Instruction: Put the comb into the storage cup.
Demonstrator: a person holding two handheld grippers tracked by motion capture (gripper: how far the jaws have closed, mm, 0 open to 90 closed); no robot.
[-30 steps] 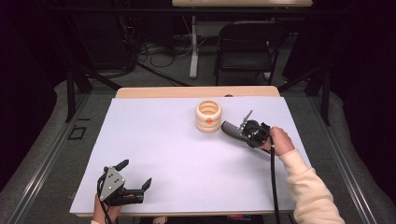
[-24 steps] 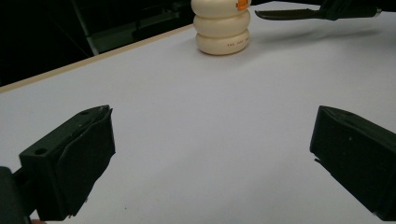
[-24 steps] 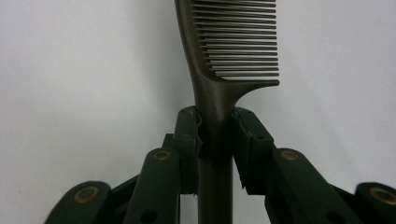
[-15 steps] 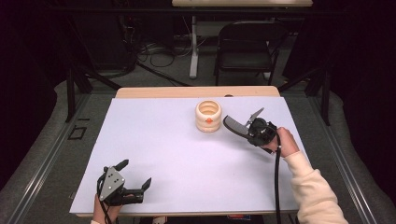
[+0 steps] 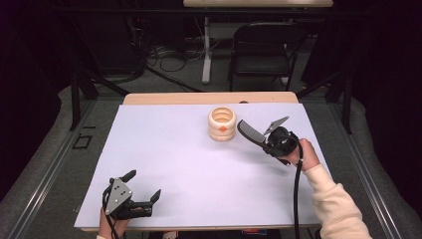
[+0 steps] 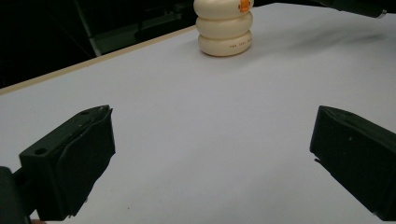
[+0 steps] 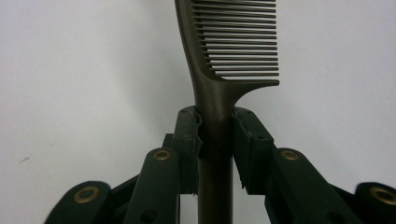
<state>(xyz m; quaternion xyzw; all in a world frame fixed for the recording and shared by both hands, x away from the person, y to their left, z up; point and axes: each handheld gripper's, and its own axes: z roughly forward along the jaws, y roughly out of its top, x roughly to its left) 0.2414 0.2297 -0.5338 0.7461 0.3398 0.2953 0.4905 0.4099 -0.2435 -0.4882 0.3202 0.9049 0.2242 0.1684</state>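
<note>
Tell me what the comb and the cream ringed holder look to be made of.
Comb: probably moulded plastic, dark brown; its smooth handle shows a soft sheen and the thin teeth are evenly spaced. Cream ringed holder: likely plastic or glazed ceramic, the look leaves it open; its stacked rounded rings are smooth with a faint gloss, and it carries a small orange mark and tiny printed lettering.

Your ringed cup (image 5: 222, 124) on the table (image 5: 169, 149) near the far edge, comb (image 5: 250, 132) just right of the cup, your left gripper (image 5: 143, 188) well in front of the cup

Black claw (image 5: 256, 131), brass rivets, black cable, cream sleeve (image 5: 337, 209)
</note>
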